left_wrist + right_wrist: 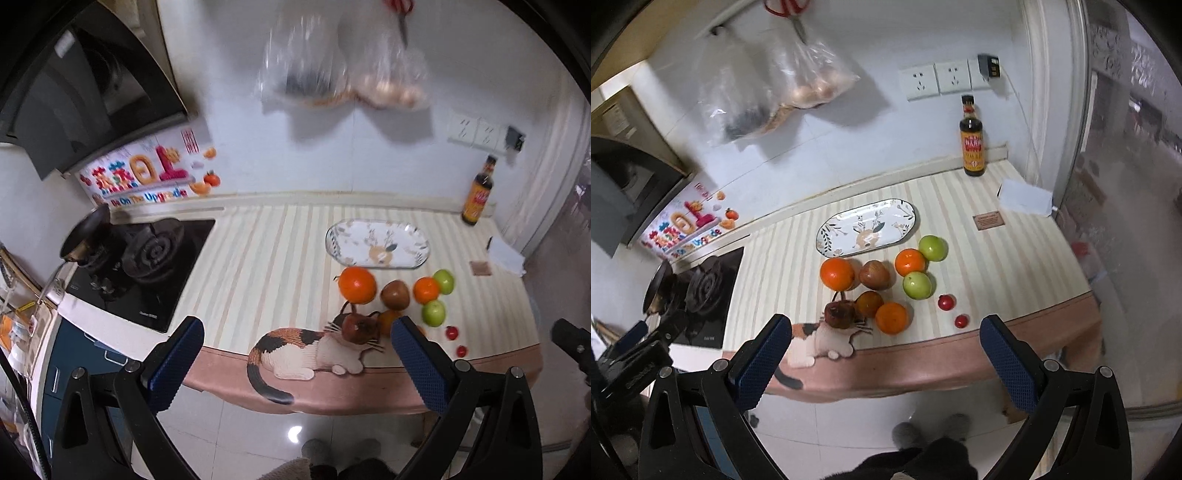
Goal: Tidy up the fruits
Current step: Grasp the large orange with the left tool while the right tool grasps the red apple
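Several fruits lie loose on the striped counter: a large orange [837,273], a brown-red apple [873,275], a dark wrinkled fruit [839,314], oranges [892,318], two green apples [916,285] and two small red fruits [946,302]. An empty oval patterned plate [868,227] sits behind them; it also shows in the left wrist view [376,242]. My left gripper [295,365] is open and empty, held off the counter's front edge. My right gripper [886,365] is open and empty, also in front of the edge.
A gas stove [147,258] with a pan [86,230] lies left of the counter. A sauce bottle [972,138] stands at the back right by a white box [1025,197]. Plastic bags [798,88] hang on the wall. A cat picture [306,350] marks the front edge.
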`<state>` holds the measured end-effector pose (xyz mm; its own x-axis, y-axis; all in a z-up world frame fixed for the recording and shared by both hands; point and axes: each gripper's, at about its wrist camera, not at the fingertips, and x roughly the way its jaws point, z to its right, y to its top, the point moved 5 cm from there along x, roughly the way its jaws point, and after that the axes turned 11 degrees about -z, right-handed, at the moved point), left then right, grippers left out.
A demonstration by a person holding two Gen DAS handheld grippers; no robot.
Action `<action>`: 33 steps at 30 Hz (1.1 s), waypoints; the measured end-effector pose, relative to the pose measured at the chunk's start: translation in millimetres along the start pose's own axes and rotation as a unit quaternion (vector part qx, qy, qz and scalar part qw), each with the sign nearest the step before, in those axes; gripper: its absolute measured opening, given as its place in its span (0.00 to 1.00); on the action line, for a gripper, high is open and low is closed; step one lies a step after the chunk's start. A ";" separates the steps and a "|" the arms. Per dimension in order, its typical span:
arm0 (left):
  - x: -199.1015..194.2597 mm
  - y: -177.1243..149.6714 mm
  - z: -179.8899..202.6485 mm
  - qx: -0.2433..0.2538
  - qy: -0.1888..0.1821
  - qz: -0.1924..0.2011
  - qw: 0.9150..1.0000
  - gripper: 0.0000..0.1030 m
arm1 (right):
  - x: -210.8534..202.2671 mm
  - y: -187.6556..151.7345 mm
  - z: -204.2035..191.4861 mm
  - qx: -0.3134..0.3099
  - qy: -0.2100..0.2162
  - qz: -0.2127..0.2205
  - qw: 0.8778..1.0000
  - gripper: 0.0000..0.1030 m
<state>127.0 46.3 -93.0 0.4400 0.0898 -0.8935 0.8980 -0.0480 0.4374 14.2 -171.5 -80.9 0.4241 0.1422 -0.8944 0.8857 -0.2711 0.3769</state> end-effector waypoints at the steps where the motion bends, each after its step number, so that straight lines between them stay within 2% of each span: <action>1: 15.3 4.7 -2.0 0.001 -0.001 -0.016 1.000 1.00 | 12.5 3.8 1.1 0.004 -0.001 -0.007 1.000 1.00; 4: 56.1 13.8 -1.5 0.001 -0.007 -0.058 0.998 1.00 | 47.7 13.8 1.6 0.014 0.006 -0.031 0.999 1.00; 7: 99.5 23.7 2.2 -0.008 -0.025 -0.114 0.993 1.00 | 84.3 26.6 0.6 0.016 0.012 -0.058 0.998 1.00; 12: 170.5 44.5 16.8 -0.030 -0.059 -0.199 0.978 1.00 | 158.7 57.3 9.2 0.013 0.017 -0.106 0.994 1.00; 15: 211.2 62.0 30.8 -0.052 -0.080 -0.242 0.966 1.00 | 201.3 79.7 17.5 0.014 0.025 -0.132 0.991 1.00; 17: 238.8 72.7 42.5 -0.071 -0.106 -0.272 0.954 1.00 | 226.4 93.1 19.7 0.015 0.034 -0.154 0.987 1.00; 23: 318.8 90.4 81.9 -0.103 -0.141 -0.351 0.920 1.00 | 287.9 124.7 32.4 0.012 0.052 -0.201 0.978 1.00; 26: 344.6 92.1 94.3 -0.116 -0.148 -0.370 0.910 0.99 | 310.8 132.6 34.9 -0.001 0.052 -0.224 0.973 1.00; 28: 353.7 90.8 101.9 -0.116 -0.148 -0.377 0.907 0.93 | 318.3 134.3 33.3 -0.010 0.055 -0.234 0.971 1.00; 31: 360.9 97.3 105.2 -0.109 -0.121 -0.360 0.918 0.91 | 325.5 139.1 28.3 -0.022 0.062 -0.241 0.968 1.00; 32: 359.9 100.3 102.9 -0.108 -0.111 -0.349 0.924 0.82 | 325.7 139.4 27.1 -0.027 0.064 -0.243 0.967 1.00; 33: 358.2 102.5 100.0 -0.104 -0.099 -0.341 0.929 0.68 | 329.4 141.3 24.2 -0.035 0.065 -0.246 0.966 1.00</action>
<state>376.3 -25.8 -378.4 -0.2224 -0.1573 -0.9622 0.9580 0.1477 -0.2456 274.5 -186.0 -328.1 -0.0363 0.3573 -0.9333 0.9948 -0.0761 -0.0678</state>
